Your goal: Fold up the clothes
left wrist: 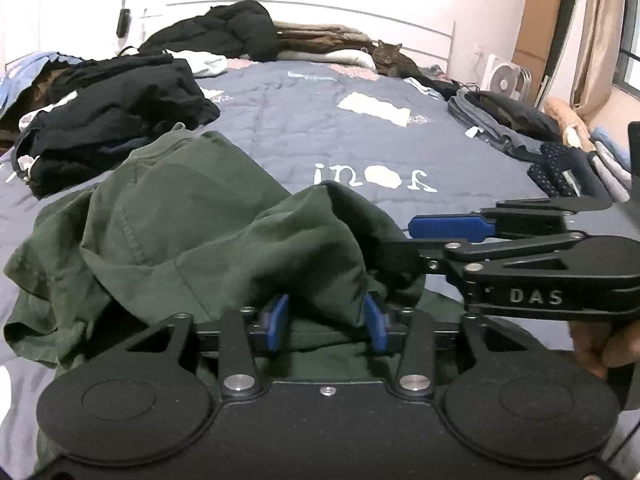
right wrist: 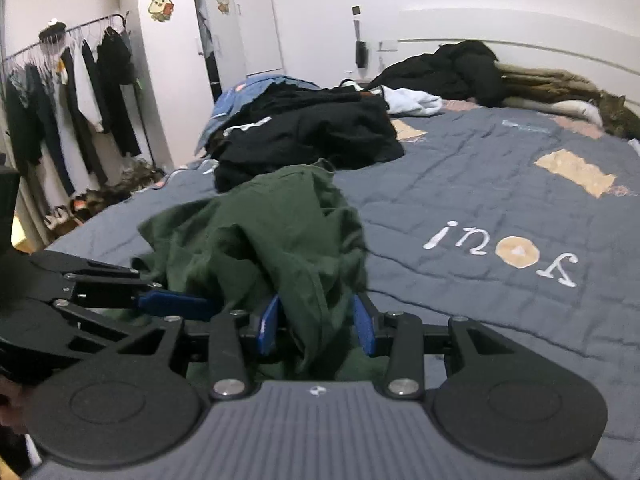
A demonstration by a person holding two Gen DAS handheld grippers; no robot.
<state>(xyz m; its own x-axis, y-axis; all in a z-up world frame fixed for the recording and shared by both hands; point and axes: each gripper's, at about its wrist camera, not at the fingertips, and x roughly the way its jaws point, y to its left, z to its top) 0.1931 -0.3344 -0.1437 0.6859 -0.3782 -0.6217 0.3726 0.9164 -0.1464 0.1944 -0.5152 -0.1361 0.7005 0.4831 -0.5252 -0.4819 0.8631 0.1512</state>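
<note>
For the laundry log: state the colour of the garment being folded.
Dark green garment, clearest in the left wrist view.

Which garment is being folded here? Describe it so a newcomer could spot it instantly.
On the grey quilted bedspread, look at the near edge, in front of the heap of black clothes. The crumpled dark green cotton garment lies there, the only green item, bunched between both grippers' blue fingers.

one green garment [left wrist: 192, 232] – two tongs [left wrist: 326, 320] [right wrist: 316, 320] – one cat [left wrist: 394, 62] – one fan [left wrist: 502, 78].
</note>
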